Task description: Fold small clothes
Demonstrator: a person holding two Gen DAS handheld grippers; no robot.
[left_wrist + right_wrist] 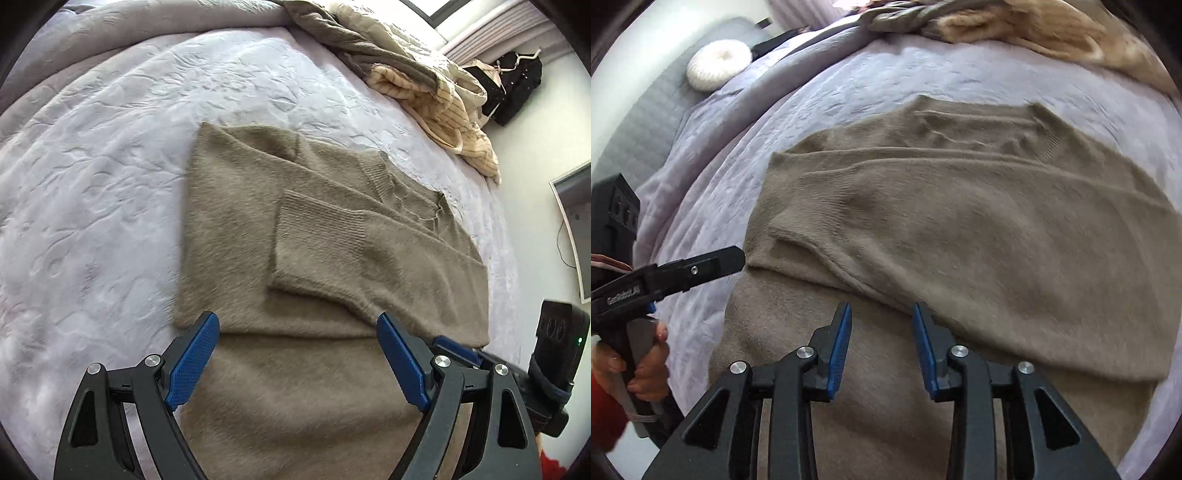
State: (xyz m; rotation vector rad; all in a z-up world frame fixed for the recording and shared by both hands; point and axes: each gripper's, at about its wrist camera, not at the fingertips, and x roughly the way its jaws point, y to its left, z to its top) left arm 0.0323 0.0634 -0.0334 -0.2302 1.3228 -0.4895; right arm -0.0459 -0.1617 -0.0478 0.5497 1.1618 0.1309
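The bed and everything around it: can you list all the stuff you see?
Fuzzy taupe knit sweater: one, brownish grey, flat mid-bed, sleeves folded across.
Quilted lilac bedspread: one, pale purple, under everything.
Pile of cream and grey clothes: one heap, far side of the bed.
Round fluffy white cushion: one, white, far left corner.
Left gripper: black, blue pads, open above sweater.
Right gripper: black, blue pads, open, nothing between.
Left hand: grips its handle.
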